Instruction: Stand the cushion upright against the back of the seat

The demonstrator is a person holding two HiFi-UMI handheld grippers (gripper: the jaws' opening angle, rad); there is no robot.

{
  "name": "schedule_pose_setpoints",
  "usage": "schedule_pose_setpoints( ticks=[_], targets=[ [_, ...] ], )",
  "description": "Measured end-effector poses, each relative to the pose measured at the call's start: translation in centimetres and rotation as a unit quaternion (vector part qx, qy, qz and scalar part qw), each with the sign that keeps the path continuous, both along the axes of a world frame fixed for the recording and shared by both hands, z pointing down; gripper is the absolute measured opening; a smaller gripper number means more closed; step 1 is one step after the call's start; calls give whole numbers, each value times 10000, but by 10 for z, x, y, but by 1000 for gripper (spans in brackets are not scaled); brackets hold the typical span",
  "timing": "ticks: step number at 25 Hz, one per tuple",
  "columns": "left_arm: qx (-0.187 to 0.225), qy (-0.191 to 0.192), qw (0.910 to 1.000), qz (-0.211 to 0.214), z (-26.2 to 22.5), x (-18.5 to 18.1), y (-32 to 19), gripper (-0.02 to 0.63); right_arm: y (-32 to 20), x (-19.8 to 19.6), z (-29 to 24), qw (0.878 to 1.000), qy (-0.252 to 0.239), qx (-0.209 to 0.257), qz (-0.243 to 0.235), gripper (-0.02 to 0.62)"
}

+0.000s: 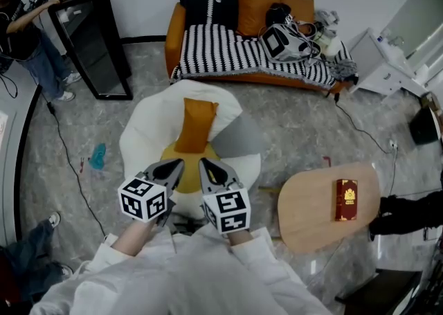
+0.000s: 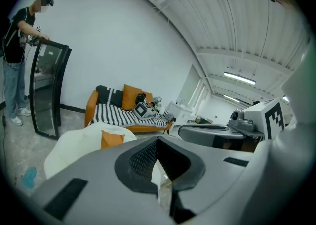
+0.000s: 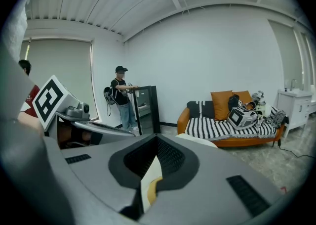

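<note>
- Two grippers, the left gripper (image 1: 176, 165) and the right gripper (image 1: 205, 165), hang side by side at the near edge of the white shell chair (image 1: 142, 123). They are above the front of its yellow seat pad (image 1: 190, 169).
- Both have their jaws pressed together with nothing clamped between them. Each gripper view shows only a thin slit of chair and pad beyond the tips.
- The orange cushion (image 1: 196, 125) is well clear of both grippers. It stands on end on the seat, its lower edge on the yellow pad and its top toward the chair's back.
- From the left gripper view the cushion (image 2: 112, 139) looks upright with the white shell right behind it. Whether it truly leans on the shell I cannot tell.
- Judgement: the placing step looks done, or very nearly, and this reads as a check on the result.
- Any next move would be small. If the cushion sags or tips, a shut jaw could nudge its top edge back until it rests flat on the shell. Otherwise, the grippers should stay off it so that nothing knocks it forward.
</note>
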State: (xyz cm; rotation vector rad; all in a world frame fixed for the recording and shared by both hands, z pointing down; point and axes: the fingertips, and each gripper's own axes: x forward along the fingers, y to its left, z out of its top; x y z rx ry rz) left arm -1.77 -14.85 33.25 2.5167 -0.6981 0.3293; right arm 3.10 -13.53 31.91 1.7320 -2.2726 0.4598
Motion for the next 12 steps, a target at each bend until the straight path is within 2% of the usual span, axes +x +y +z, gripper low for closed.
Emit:
schedule_pose_setpoints(
  ticks=[12],
  targets=[
    [52,-210,9997,63,5,9,8,6,5,1,2,9999,67,-90,-76,11]
  ],
)
